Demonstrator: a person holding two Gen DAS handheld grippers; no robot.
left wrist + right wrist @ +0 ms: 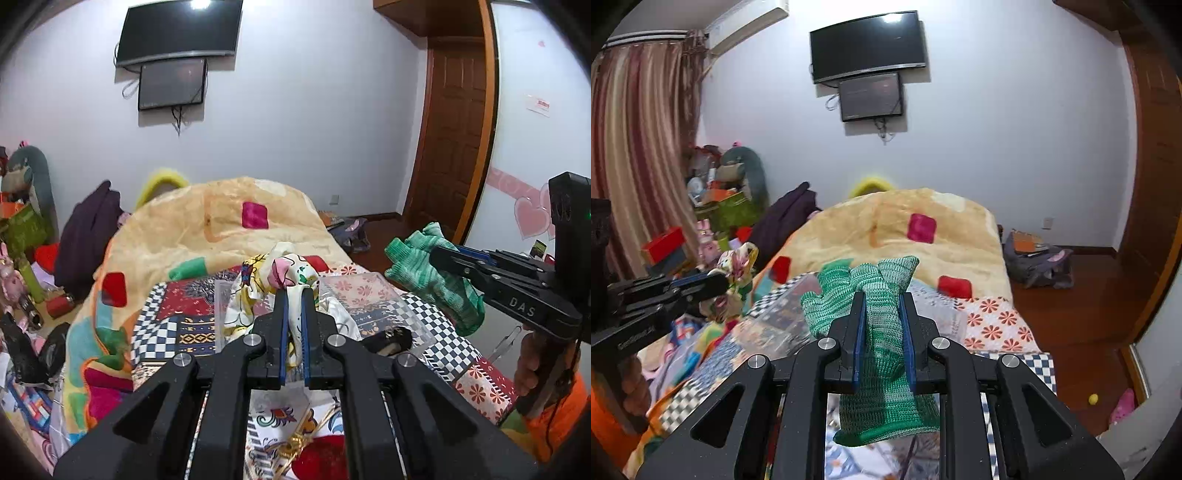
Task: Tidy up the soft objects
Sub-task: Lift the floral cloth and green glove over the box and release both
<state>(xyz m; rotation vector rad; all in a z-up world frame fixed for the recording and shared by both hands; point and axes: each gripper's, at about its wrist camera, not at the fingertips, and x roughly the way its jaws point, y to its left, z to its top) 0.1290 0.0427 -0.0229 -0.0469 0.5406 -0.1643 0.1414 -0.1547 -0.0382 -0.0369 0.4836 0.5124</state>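
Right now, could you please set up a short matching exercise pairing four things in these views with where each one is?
Things:
1. green knit glove
2. floral scarf
3. black hair clip
4. dark television

Places:
A. mounted on the wall
B. clamped in the left gripper
C. lying in the clear box on the bed
D. clamped in the right gripper

Pairs: 1-D, 2-B, 3-C, 4-A

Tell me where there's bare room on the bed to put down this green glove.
Free: the clear plastic box right of the floral scarf, bordered in front by a black item; also the flower-print quilt patch by the bed's right edge. Crowded: the heaped blanket behind.
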